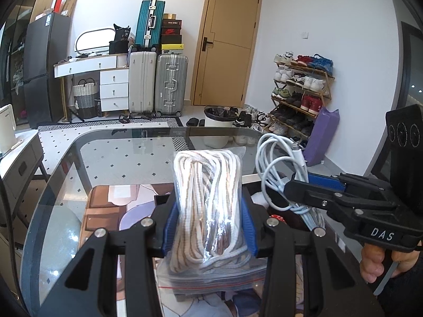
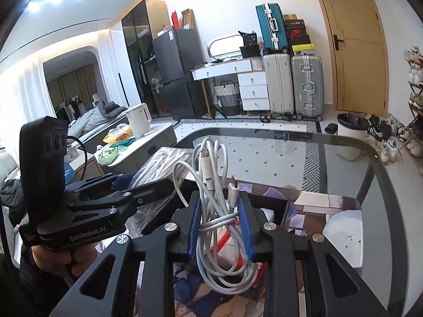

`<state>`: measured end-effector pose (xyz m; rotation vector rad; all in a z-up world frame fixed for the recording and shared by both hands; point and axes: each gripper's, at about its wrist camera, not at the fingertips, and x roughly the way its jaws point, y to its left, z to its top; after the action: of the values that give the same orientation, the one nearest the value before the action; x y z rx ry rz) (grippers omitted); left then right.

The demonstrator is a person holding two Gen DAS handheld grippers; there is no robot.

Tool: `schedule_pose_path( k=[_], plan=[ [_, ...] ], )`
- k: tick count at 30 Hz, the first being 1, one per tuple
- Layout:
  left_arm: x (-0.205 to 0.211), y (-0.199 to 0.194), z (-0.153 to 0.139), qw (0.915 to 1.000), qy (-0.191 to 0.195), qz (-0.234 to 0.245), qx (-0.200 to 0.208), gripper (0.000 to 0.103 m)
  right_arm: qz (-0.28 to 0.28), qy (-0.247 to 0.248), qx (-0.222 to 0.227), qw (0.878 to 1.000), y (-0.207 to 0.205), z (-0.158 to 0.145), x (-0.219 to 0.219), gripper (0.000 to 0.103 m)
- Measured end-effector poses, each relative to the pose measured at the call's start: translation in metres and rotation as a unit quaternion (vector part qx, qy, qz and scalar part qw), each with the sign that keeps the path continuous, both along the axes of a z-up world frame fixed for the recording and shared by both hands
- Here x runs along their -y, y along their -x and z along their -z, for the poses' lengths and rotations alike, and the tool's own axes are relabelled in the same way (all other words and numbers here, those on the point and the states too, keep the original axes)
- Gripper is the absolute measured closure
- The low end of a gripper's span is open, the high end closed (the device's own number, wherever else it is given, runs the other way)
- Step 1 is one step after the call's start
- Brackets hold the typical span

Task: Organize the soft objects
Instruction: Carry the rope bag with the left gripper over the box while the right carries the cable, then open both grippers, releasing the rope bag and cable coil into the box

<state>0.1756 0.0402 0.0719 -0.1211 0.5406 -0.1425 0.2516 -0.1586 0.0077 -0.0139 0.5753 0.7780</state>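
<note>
Above a glass table (image 1: 127,148), the left gripper (image 1: 210,227) has its jaws clamped on a clear zip bag of white cord (image 1: 208,206), held upright over a printed mat (image 1: 124,206). Just beside it, the right gripper (image 2: 220,227) has its jaws closed on a bundle of white charging cables (image 2: 214,185), loops and plugs standing above the blue pads (image 2: 194,227). A hand (image 1: 380,264) grips the right handle.

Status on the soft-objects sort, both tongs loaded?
Done: nothing visibly placed yet. In hand: left tongs shut on the bagged rope; right tongs shut on the white cable bundle, both over the glass table. Left: set both down.
</note>
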Motion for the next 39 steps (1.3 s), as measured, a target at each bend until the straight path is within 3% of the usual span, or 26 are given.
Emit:
schedule_pose_path(
  k=[15, 23, 28, 31, 35, 36, 37, 39],
  plan=[
    [0.004, -0.031, 0.031, 0.9995, -0.011, -0.014, -0.027, 0.062, 0.012, 0.054, -0.020, 0.998, -0.030, 0.041, -0.022, 0.076],
    [0.014, -0.026, 0.039, 0.9984, -0.050, -0.009, -0.024, 0.061, 0.012, 0.068, -0.018, 0.997, -0.023, 0.050, -0.023, 0.076],
    [0.017, -0.023, 0.043, 0.9979, -0.058, -0.004, -0.028, 0.052, 0.024, 0.067, -0.011, 0.997, -0.019, 0.048, -0.018, 0.075],
    [0.013, -0.019, 0.040, 0.9987, -0.041, -0.005, -0.029, 0.041, 0.031, 0.065, 0.004, 0.997, -0.014, 0.042, -0.011, 0.070],
    [0.004, -0.010, 0.035, 0.9992, -0.031, -0.009, -0.021, 0.036, 0.033, 0.060, 0.023, 0.997, -0.003, 0.032, 0.001, 0.053],
    [0.003, -0.007, 0.034, 0.9994, -0.029, -0.007, -0.018, 0.032, 0.033, 0.061, 0.026, 0.997, 0.000, 0.030, 0.004, 0.051],
    [0.001, -0.003, 0.033, 0.9995, -0.026, -0.008, -0.015, 0.022, 0.033, 0.063, 0.030, 0.997, 0.004, 0.028, 0.007, 0.050],
    [-0.003, 0.006, 0.030, 0.9997, -0.019, -0.017, -0.004, 0.009, 0.038, 0.062, 0.038, 0.997, 0.011, 0.026, 0.013, 0.030]
  ],
)
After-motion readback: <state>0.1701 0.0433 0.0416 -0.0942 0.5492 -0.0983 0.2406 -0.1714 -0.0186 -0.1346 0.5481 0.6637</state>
